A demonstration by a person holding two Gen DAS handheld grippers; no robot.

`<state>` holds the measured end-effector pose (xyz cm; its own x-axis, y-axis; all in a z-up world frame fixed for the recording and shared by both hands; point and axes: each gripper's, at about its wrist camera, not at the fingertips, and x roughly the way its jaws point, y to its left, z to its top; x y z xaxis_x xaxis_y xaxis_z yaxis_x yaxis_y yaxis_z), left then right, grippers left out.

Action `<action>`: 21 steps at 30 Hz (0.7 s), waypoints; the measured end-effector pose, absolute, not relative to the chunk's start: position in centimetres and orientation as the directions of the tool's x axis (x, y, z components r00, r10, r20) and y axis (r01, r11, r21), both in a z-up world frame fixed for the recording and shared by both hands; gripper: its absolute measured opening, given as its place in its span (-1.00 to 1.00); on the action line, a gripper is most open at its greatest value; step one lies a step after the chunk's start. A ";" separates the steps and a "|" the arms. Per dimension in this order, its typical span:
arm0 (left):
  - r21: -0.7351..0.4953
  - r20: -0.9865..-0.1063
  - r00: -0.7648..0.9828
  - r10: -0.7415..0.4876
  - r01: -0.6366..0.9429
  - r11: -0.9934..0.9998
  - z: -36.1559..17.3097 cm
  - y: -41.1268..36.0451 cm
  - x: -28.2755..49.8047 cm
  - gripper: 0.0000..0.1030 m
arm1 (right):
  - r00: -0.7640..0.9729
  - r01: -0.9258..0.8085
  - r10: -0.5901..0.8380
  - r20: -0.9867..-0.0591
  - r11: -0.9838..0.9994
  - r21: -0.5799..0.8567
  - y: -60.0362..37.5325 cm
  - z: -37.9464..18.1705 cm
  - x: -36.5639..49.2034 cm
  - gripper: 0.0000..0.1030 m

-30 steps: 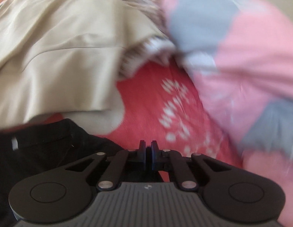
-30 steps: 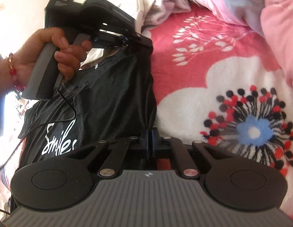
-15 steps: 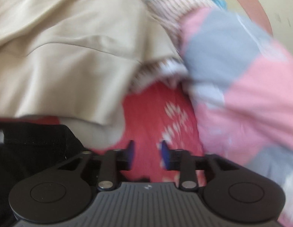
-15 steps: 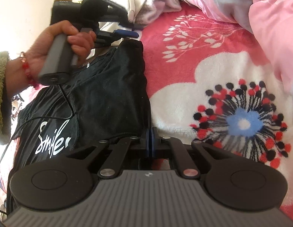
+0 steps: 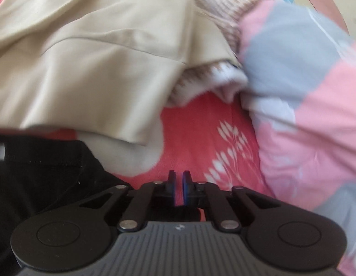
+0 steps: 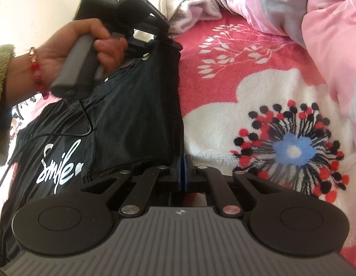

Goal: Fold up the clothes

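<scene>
Pink floral blanket (image 6: 258, 105) under black T-shirt (image 6: 136, 115); background apparently pale wall.

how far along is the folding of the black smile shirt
Early. Done: the black shirt lies flat, its long edge looking folded straight. In hand: the right gripper, shut, sits at that edge's near end; the left gripper, fingers closing with no cloth visibly between them, is at the far corner. Left: further folds, plus the beige garment and knit sweater heaped behind.
</scene>
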<state>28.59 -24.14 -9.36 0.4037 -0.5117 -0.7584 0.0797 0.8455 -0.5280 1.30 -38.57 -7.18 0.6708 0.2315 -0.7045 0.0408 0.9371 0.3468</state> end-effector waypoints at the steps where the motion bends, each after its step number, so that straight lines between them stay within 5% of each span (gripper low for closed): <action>1: -0.536 -0.755 0.402 -0.518 0.077 0.841 -9.2 -23.8 28.6 -0.59 | 0.672 0.044 0.231 -0.703 0.936 0.349 -38.7 -7.2 1.2 -0.98; 11: -0.428 -0.761 0.375 -0.530 0.324 0.844 -4.6 -20.7 24.8 -0.29 | 0.717 0.017 0.245 -0.653 0.930 0.368 -40.1 -5.9 0.7 -0.86; 16: -0.359 -0.791 0.356 -0.497 0.387 0.849 -5.2 -19.6 22.8 -0.29 | 0.687 -0.142 0.282 -0.670 0.956 0.256 -36.9 -5.5 0.2 -0.56; 21: -0.312 -0.801 0.352 -0.485 0.445 0.839 -6.8 -20.6 21.7 -0.29 | 0.703 -0.196 0.196 -0.684 0.978 0.079 -34.3 -5.9 0.0 -0.55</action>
